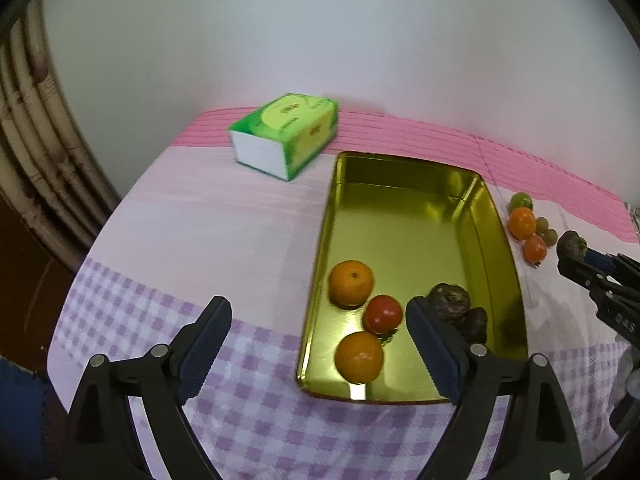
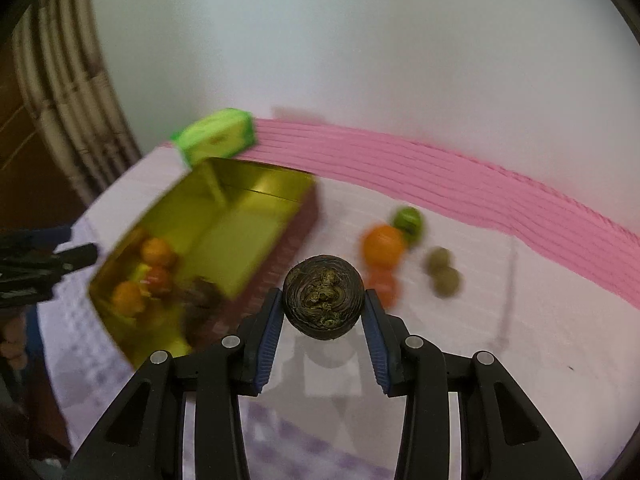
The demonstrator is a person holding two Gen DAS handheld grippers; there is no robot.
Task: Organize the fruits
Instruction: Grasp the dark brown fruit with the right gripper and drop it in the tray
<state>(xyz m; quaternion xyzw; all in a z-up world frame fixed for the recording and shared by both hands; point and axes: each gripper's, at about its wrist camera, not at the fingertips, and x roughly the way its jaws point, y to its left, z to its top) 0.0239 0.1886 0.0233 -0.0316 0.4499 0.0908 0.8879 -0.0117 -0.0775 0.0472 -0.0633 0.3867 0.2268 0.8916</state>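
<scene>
A gold tray [image 1: 416, 208] lies on the cloth and holds two oranges [image 1: 351, 282], a red fruit [image 1: 383, 314] and two dark brown fruits [image 1: 450, 303]. My left gripper [image 1: 318, 312] is open and empty over the tray's near left corner. My right gripper [image 2: 323, 304] is shut on a dark brown round fruit [image 2: 323, 297], held above the cloth to the right of the tray [image 2: 224, 216]; it also shows in the left wrist view [image 1: 571, 245]. Loose fruits lie right of the tray: an orange [image 2: 383, 245], a green one [image 2: 408, 221], a red-orange one [image 2: 385, 286] and two small olive ones [image 2: 443, 272].
A green tissue box [image 1: 286, 136] stands at the back left of the tray, near the white wall. The pink and lilac checked cloth [image 1: 200, 240] ends at the table's left edge, with pipes [image 1: 36, 128] beyond it.
</scene>
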